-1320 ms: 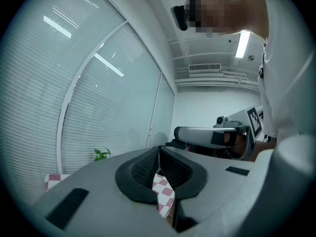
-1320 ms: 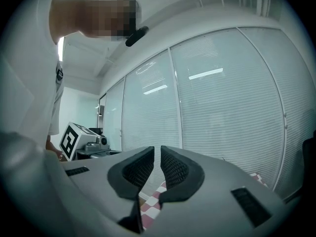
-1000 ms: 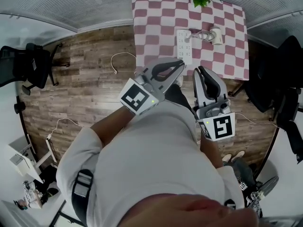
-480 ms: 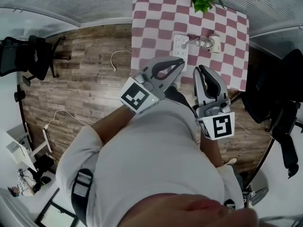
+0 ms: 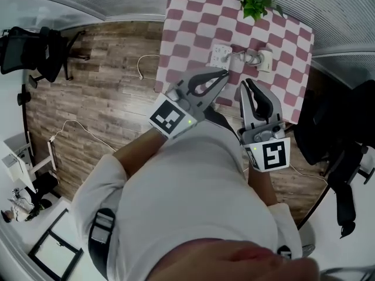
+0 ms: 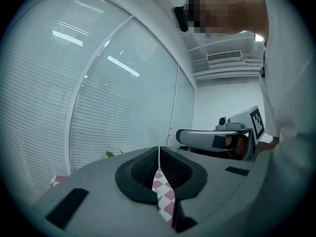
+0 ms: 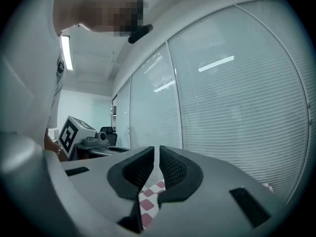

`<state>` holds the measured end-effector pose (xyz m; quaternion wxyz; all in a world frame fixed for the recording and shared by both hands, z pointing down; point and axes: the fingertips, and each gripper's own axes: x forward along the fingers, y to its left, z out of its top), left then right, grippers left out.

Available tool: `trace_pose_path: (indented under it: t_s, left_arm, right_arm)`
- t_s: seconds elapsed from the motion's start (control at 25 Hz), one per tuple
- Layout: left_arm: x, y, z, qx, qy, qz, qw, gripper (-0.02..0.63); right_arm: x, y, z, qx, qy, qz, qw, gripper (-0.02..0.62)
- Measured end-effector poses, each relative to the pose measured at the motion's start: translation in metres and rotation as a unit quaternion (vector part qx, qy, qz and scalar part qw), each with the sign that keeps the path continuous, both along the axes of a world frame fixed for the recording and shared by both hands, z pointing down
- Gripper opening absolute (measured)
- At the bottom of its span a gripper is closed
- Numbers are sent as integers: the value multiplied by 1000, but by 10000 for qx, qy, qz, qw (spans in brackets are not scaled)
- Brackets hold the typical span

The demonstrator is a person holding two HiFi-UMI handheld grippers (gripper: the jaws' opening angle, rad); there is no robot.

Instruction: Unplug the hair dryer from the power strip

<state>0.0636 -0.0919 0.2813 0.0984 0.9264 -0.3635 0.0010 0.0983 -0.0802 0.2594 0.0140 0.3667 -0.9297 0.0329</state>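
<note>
1. Office chair [image 5: 36, 52] is standing at the far left on the wooden floor [image 5: 99, 104], and a white cable [image 5: 142, 69] is lying loose nearer the table.
2. Left gripper [image 5: 225, 74] is hanging over the near edge of the table [image 5: 181, 28], which is wearing a pink-and-white checked cloth. Its jaws are pressing together with nothing between them.
3. Power strip [image 5: 220, 55] is lying flat on the cloth just beyond that gripper's tips, with a white cord [image 5: 246, 54] running from it to the right.
4. Right gripper [image 5: 245, 85] is pointing at the table beside the left one, its jaws also closed and gripping nothing.
5. Hair dryer [image 5: 265, 61] is resting on the cloth right of the strip, apart from both grippers. A green plant [image 5: 258, 2] is sitting at the far edge behind it.
6. Dark chair [image 5: 328, 127] is standing right of the table.
</note>
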Motion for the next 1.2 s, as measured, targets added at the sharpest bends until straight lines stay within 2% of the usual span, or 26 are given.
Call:
trace_pose_path:
  t_s: [0.28, 0.64, 1.0, 1.2]
  left_arm:
    - [2, -7, 11, -34, -75, -233, 9997, 40]
    - [-10, -19, 34, -104, -288, -98, 9995, 40]
    - [-20, -28, 78, -392, -578, 196, 9974, 40]
    - [-22, -36, 115, -544, -812, 336, 9946, 40]
  right_arm:
    - [5, -6, 11, -19, 128, -182, 9998, 35]
    - [-5, -18, 40, -101, 366, -49, 9993, 35]
    - [-15, -35, 102, -477, 748, 188, 9959, 35]
    - [-16, -46, 144, -895, 691, 285, 9932, 35]
